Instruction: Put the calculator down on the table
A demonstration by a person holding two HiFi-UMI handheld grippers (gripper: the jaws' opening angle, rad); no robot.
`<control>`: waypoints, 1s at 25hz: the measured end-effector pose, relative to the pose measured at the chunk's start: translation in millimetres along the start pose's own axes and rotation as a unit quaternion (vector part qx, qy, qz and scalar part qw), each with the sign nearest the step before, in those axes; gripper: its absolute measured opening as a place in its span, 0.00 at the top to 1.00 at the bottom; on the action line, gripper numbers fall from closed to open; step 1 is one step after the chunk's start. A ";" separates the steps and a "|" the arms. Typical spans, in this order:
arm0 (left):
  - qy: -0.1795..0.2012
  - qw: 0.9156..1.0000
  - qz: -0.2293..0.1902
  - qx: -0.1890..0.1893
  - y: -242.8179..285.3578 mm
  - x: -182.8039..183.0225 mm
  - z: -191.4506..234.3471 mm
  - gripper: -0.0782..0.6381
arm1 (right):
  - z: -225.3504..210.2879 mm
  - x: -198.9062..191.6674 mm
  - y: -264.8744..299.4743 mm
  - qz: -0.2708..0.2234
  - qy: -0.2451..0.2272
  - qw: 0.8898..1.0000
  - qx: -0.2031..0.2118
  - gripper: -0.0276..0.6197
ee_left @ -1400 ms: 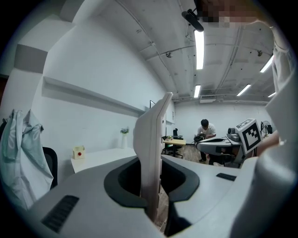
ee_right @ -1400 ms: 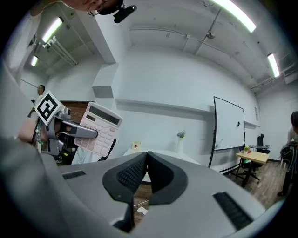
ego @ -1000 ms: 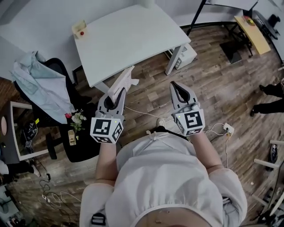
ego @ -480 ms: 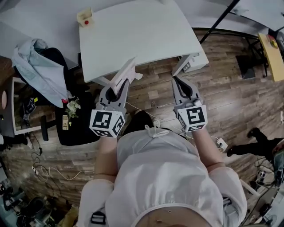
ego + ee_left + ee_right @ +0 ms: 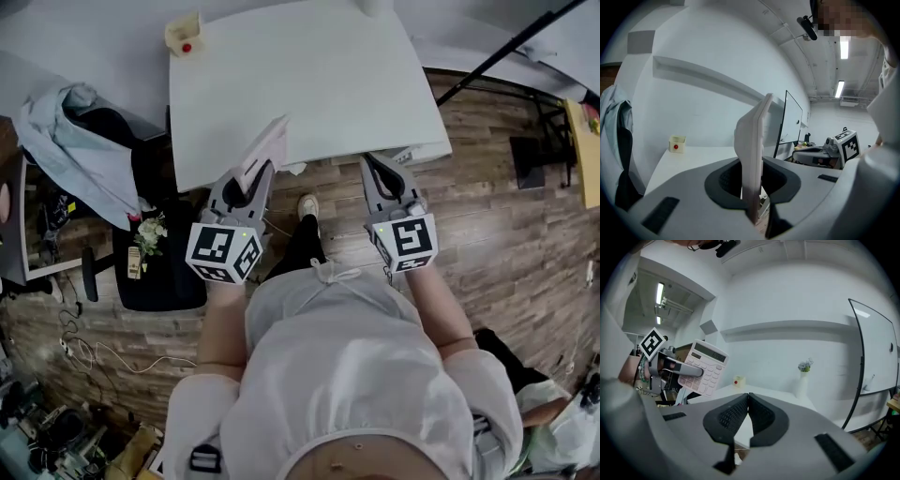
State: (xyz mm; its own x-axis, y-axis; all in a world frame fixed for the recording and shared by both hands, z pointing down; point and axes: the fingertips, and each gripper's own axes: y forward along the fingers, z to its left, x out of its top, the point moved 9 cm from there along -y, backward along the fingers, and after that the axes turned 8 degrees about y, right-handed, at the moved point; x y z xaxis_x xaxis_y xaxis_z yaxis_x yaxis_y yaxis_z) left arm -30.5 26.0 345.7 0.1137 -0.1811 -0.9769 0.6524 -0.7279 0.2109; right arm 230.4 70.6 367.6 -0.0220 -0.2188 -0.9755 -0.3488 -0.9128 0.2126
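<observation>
A pale pink calculator point(image 5: 266, 148) stands on edge between the jaws of my left gripper point(image 5: 259, 174), its top reaching over the front edge of the white table point(image 5: 309, 75). In the left gripper view the calculator point(image 5: 754, 140) shows edge-on, clamped by the dark pads point(image 5: 723, 180). The right gripper view shows its key face point(image 5: 706, 366) at the left, held by the left gripper point(image 5: 670, 365). My right gripper point(image 5: 369, 163) is just short of the table's front edge, jaws shut with nothing between them point(image 5: 748, 397).
A small yellow box with a red dot point(image 5: 184, 33) sits at the table's far left corner. A thin white vase with flowers point(image 5: 803, 378) stands at the back. A chair with a light jacket point(image 5: 70, 150) is to the left, and a whiteboard point(image 5: 876, 352) to the right.
Both grippers have moved forward to the table with the calculator still held. The calculator's top now overlaps the table's front edge, and the right gripper's tips have reached it.
</observation>
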 end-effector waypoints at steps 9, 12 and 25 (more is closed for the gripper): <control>-0.052 0.997 0.052 0.013 93.3 -26.7 91.1 0.78 | -32.1 8.3 136.5 0.046 -0.003 0.998 0.034 0.95; -0.065 0.995 0.076 0.008 119.9 -42.0 116.8 0.78 | -40.3 1.6 175.9 0.062 -0.001 0.997 0.039 0.95; -0.143 0.975 0.172 0.005 188.4 -113.1 175.7 0.78 | -66.3 -35.1 280.9 0.102 0.023 0.993 0.061 0.95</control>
State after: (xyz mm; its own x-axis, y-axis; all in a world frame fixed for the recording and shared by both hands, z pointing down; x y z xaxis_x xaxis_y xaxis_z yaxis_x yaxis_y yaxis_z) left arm -52.1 -206.8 502.2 0.1107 -0.5919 -0.7984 0.6055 -0.5969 0.5264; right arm 195.3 -201.0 465.3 -0.0624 -0.4125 -0.9088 -0.4532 -0.7996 0.3941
